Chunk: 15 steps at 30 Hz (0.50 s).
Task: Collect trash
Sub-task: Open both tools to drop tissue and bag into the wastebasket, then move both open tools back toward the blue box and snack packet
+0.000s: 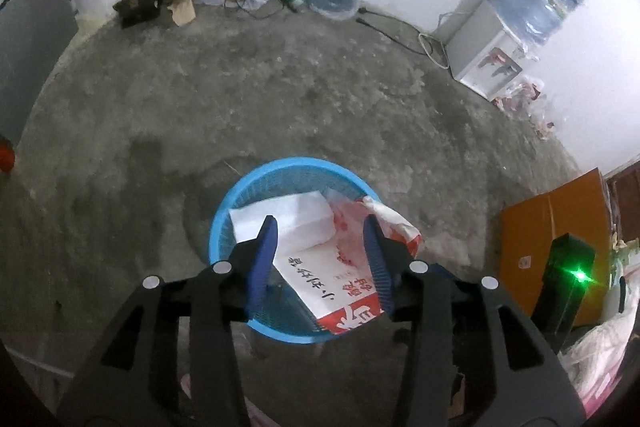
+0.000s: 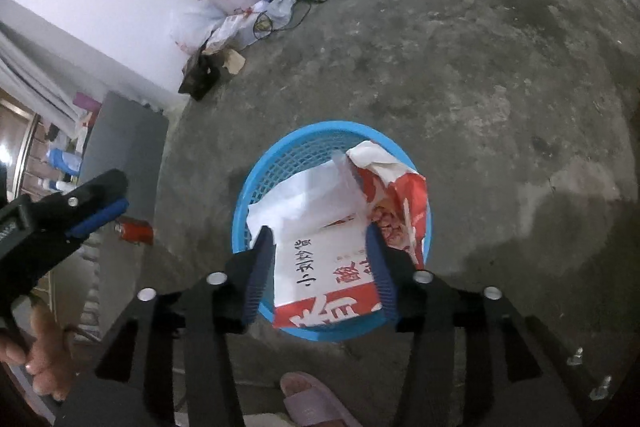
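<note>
Both tongs, left [image 1: 320,259] and right [image 2: 320,267], hang apart and empty over a blue basket [image 1: 224,203] on the floor, holding a red-and-white bag [image 2: 320,267], probably light, crinkly, best pinched by its edge.

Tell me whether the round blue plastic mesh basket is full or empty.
Full: the blue basket holds a red-and-white paper bag that overhangs its rim.

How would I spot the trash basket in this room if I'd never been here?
Start at the bare concrete floor in the middle of the room, away from the clutter along the white wall. The basket stands there alone: round, bright blue plastic mesh, with a red and white printed bag sticking out over its rim.
</note>
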{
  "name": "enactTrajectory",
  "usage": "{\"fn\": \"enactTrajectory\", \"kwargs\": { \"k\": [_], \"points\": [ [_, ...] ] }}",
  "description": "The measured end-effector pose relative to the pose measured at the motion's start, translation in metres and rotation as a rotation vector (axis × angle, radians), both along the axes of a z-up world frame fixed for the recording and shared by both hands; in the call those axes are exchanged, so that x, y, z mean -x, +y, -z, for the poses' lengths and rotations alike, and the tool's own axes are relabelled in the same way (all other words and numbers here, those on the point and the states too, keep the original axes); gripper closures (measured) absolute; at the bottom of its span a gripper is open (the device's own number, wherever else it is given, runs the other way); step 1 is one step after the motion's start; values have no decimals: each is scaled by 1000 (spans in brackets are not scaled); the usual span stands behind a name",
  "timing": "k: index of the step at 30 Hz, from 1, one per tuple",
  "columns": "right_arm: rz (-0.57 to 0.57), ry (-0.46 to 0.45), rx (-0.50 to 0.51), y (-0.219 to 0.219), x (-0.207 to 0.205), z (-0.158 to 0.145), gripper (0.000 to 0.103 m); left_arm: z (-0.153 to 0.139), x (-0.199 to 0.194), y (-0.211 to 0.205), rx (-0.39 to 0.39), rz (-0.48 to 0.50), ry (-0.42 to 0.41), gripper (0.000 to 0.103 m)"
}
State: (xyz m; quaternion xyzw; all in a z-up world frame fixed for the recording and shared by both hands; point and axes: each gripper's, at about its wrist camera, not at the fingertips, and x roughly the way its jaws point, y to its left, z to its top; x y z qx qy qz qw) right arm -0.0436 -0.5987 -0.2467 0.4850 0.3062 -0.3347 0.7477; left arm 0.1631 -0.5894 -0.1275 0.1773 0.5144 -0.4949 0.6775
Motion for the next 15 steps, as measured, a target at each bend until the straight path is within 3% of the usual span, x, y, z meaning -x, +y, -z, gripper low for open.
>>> {"fn": "enactTrajectory", "kwargs": {
  "k": [8, 12, 15],
  "points": [
    [-7, -4, 40, 10, 0, -21, 52, -54, 4, 32, 55, -24, -67, 46],
    [-60, -6, 107, 29, -10, -52, 51, -85, 8, 61, 77, -32, -84, 43],
    [-99, -11, 171, 47, -16, -83, 45, -111, 11, 95, 107, -41, -113, 36]
  ]
}}
